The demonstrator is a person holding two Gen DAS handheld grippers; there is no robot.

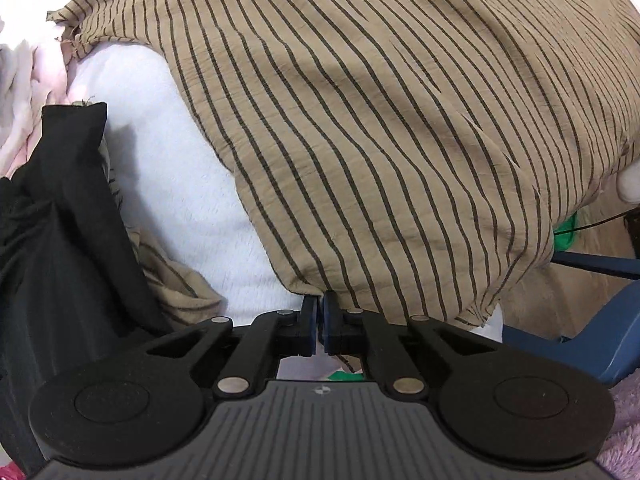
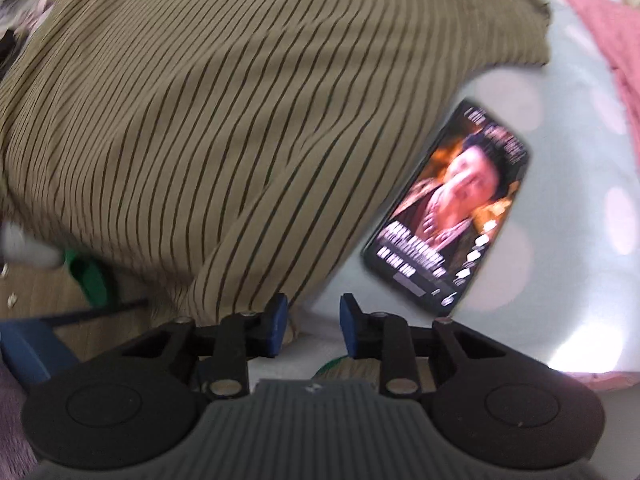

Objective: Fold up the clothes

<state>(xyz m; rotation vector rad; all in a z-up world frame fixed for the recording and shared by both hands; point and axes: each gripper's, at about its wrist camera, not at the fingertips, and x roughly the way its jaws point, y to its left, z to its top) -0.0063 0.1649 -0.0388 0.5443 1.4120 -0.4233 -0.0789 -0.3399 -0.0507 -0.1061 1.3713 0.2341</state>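
A tan garment with thin dark stripes point(image 1: 360, 120) lies spread over a white fleecy surface point(image 1: 180, 200). Its near edge hangs over the bed's side. My left gripper point(image 1: 320, 308) points straight down at that near hem. Its blue pads are together with the hem's edge pinched at their tips. In the right wrist view the same striped garment point(image 2: 160, 120) fills the upper left. My right gripper point(image 2: 314, 320) stands open just right of the garment's lower corner. That corner touches the left finger point(image 2: 276, 320), and only pale sheet shows between the pads.
A phone point(image 2: 452, 208) with a lit screen lies on the spotted sheet right of the garment. A black garment point(image 1: 60, 220) and pale pink clothes point(image 1: 24, 92) are piled at the left. A blue chair point(image 1: 580, 344) and a green object point(image 2: 90, 276) stand on the wooden floor below.
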